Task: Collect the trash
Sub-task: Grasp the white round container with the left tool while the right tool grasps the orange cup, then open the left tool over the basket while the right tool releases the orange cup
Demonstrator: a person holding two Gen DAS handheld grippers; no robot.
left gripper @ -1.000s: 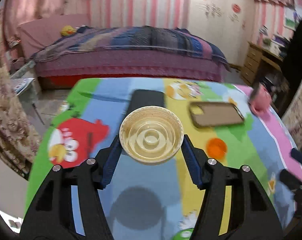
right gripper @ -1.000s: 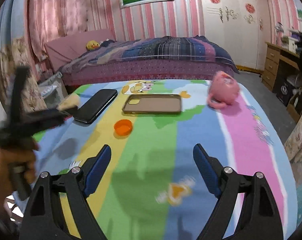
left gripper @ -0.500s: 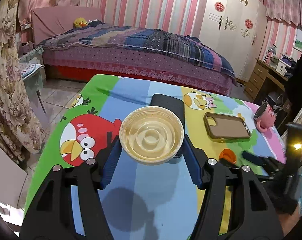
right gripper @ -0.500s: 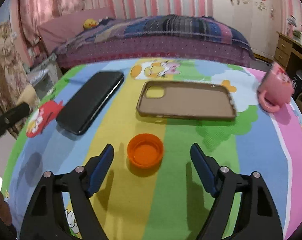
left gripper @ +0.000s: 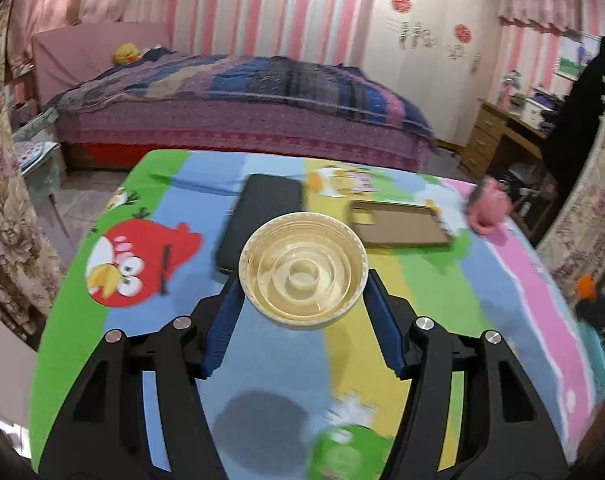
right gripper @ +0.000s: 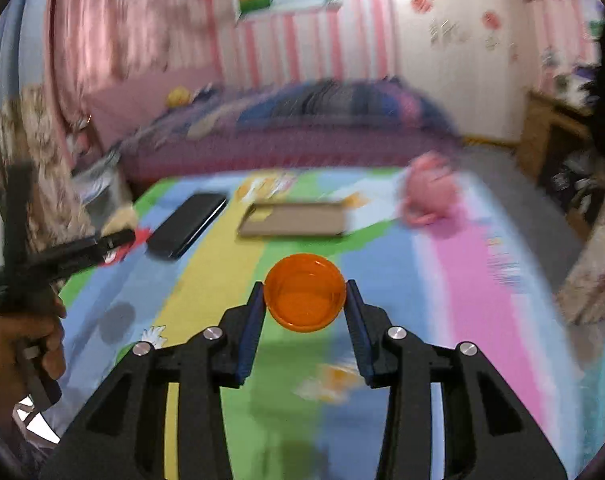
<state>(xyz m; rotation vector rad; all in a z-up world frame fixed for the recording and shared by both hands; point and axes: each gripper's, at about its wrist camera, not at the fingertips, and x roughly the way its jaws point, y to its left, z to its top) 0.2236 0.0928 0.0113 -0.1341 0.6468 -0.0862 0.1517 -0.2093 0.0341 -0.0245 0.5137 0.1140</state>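
A: Centre frame, our left gripper (left gripper: 302, 312) is clamped on a cream lid (left gripper: 302, 270); our right gripper (right gripper: 304, 312) pinches an orange cap (right gripper: 305, 292).

B: Above them, we see a black phone (left gripper: 262, 220), a phone case (left gripper: 398, 226) and a pink mug (left gripper: 487, 212) toward the right.

You face a bedroom with pink-and-white striped walls (left gripper: 174, 0). A bed (left gripper: 238, 116) under a purple and blue patterned blanket (left gripper: 262, 80) fills the far side. A white wardrobe (left gripper: 434, 64) and wooden desk (left gripper: 498, 136) stand right; floral curtains (left gripper: 6, 200) hang left.
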